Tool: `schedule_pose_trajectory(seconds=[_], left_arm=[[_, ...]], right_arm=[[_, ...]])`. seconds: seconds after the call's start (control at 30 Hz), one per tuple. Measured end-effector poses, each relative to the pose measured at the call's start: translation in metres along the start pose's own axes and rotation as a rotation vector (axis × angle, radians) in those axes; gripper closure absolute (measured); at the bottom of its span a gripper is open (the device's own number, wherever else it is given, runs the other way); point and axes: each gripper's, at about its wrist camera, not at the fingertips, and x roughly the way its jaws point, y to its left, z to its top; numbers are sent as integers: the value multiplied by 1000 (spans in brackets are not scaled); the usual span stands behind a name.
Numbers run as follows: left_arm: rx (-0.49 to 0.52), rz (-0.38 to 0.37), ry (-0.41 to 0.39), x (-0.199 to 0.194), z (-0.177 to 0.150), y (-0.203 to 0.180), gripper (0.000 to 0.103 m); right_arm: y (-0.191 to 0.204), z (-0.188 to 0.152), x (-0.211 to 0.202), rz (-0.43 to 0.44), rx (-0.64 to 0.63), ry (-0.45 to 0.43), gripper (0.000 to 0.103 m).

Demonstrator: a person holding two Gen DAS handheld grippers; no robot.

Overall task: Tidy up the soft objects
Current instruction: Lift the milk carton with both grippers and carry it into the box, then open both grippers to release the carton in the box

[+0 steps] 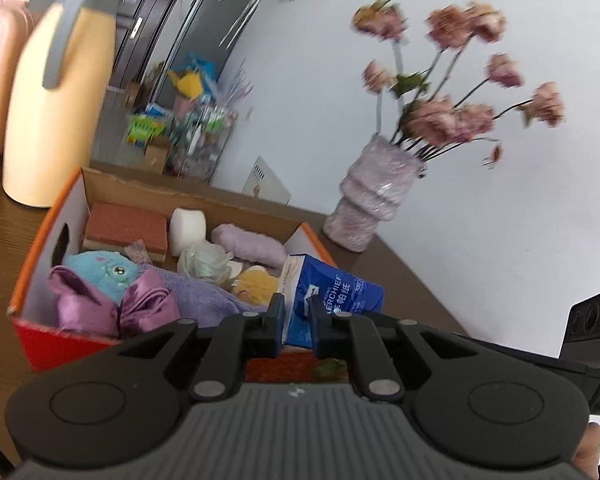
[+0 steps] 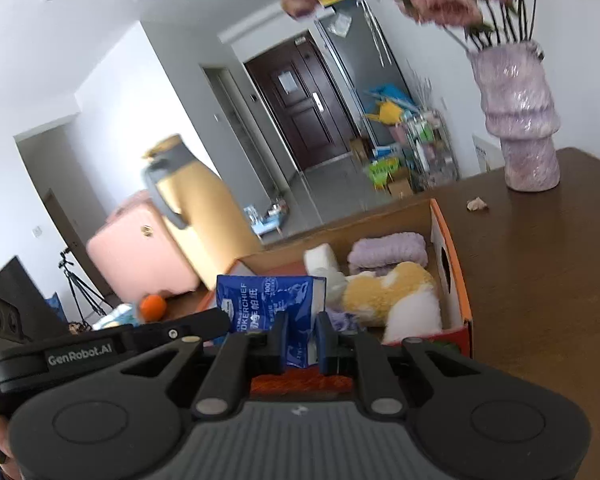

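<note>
Bright daylight, motion blur on flowers [image 1: 452, 92] (fisheye-bent edges).

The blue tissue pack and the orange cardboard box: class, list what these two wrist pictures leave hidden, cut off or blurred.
1. Blue plastic tissue pack: in both wrist views its lower end is hidden behind the black fingers, and part of its print cannot be read.
2. Orange cardboard box: in the left wrist view its near wall is cut off by the left gripper.
3. Pink artificial flowers: motion-blurred in both views.
</note>
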Motion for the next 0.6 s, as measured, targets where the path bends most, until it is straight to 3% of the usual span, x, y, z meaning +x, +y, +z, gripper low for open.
schedule_pose_trajectory(seconds=[0.27,0.33,0.47,0.6], left_arm=[[-10,86,113,72,-10,32,91],[65,108,100,72,-18,31,91],[118,101,112,67,-17,24,89],[145,134,74,52,-8,21,86]], right_arm=[[-25,7,75,-84,-69,133,88],[-22,0,87,-103,-134,177,86],[-17,4,90,-138,-187,161,81],[-12,13,76,-136,-193,123,77]])
